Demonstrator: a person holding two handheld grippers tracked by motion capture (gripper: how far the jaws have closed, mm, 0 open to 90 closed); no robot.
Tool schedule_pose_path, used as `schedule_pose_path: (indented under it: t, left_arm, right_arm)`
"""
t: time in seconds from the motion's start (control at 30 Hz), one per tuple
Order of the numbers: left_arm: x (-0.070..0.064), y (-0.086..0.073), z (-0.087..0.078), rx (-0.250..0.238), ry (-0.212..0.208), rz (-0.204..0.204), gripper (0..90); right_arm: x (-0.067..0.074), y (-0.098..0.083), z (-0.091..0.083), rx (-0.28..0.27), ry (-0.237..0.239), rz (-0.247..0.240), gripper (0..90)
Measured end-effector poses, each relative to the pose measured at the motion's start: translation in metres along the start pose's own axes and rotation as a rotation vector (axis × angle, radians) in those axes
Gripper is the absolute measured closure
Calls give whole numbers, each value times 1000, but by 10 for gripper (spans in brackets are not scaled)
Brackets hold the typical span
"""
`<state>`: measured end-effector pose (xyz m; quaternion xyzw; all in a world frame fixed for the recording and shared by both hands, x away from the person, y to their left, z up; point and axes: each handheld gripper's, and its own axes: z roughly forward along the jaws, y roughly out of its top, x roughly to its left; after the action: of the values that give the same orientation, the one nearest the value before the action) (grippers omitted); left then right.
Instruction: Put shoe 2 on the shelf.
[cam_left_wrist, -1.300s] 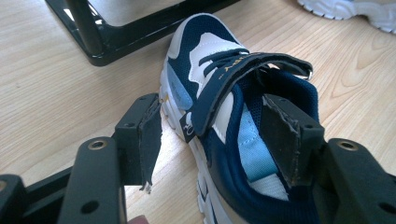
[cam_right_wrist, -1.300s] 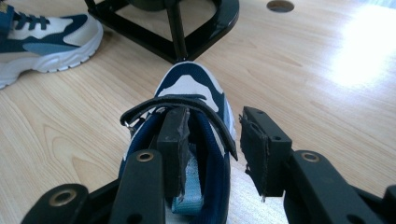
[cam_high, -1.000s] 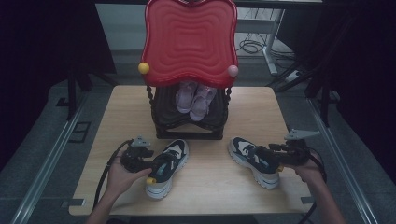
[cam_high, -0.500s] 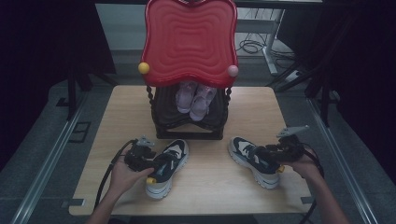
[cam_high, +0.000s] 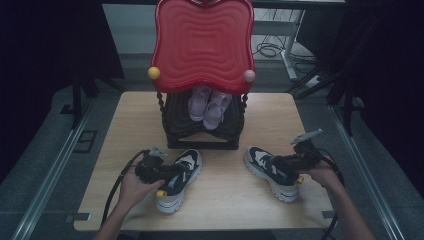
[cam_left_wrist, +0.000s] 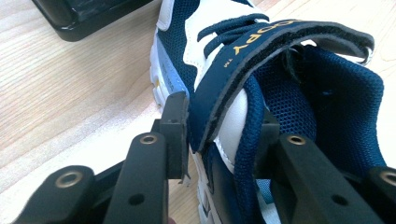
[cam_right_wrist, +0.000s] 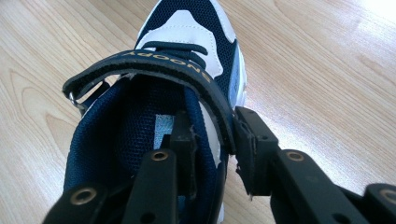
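Navy-and-white sneakers (cam_high: 178, 180), straps fastened

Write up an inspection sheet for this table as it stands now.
Surface: wooden table, bare around the shoes.
Job's things: left shoe and right shoe, navy and white, upright on their soles.
Clutter: black rack holding pink shoes, red tray on top.
Grippers: left tongs and right tongs each straddle a shoe's collar wall, one jaw inside and one outside; both have just been closing.
Cables: one trails from the left tongs, one from the right.
Surroundings: grey floor, more cables behind.
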<state>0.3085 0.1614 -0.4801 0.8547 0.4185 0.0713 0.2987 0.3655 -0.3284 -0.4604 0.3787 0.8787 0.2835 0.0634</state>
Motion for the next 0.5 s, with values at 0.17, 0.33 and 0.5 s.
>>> schedule_pose_path:
  t: [0.17,0.33,0.5]
  left_arm:
    - [-3,-1,0,-5,28,6,711]
    - [-2,-3,-5,-51,20,-2,733]
    - [3,-5,-21,-108,4,-20,738]
  right_arm:
    - [4,0,0,1,-28,-12,734]
    - [6,-3,-2,-23,-45,-34,753]
    - [3,-6,-13,-121,-39,11,753]
